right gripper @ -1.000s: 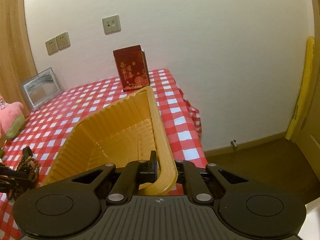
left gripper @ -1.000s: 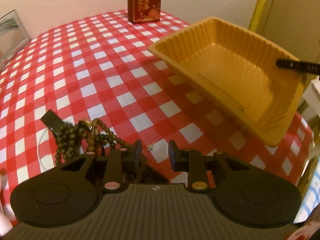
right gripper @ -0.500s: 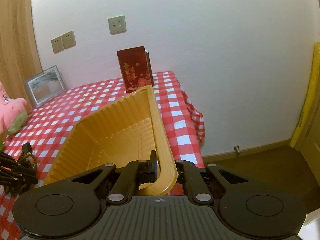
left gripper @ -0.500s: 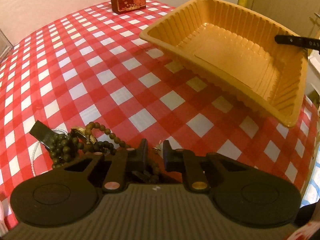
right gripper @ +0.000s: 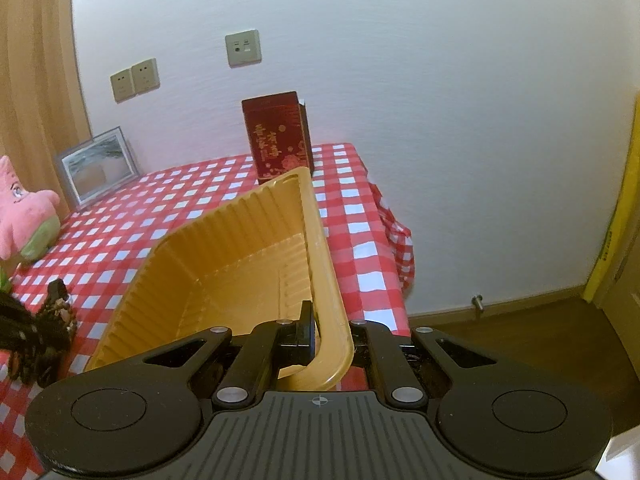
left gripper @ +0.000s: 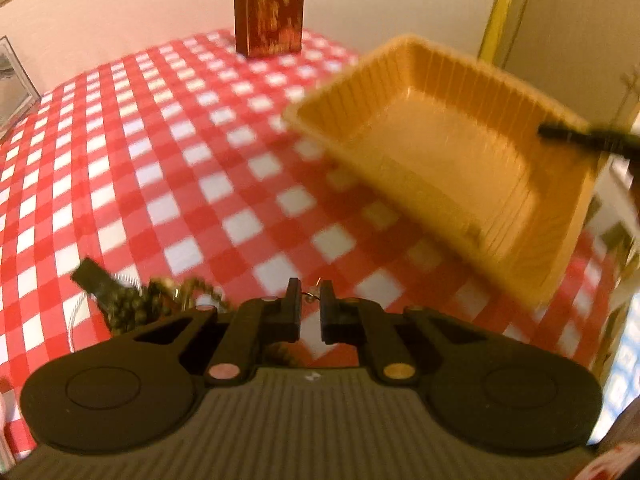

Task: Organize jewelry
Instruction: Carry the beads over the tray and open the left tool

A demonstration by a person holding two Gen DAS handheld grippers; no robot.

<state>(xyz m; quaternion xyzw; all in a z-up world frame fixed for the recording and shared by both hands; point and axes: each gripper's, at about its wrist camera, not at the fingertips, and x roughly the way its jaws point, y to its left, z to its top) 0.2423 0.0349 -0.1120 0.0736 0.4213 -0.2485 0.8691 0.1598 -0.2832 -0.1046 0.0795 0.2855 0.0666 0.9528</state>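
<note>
Wide open cloth [left gripper: 168,152] left of the tray [left gripper: 460,168], clear back to the red box [left gripper: 272,16]. Beads [left gripper: 132,304] crowd the near-left patch, well apart from the tray.

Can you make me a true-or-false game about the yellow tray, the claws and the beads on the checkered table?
1. The right claw is pinching the rim of the yellow tray. True.
2. The yellow tray is full of beads. False: nothing shows inside it.
3. The dark beads lie on the checkered tablecloth, not in the tray. True.
4. The red box lies flat on its side. False: it stands upright near the wall.
5. The left claw is spread wide open. False: its jaws have just been closing, with only a narrow gap and a small metal piece at the tips.
</note>
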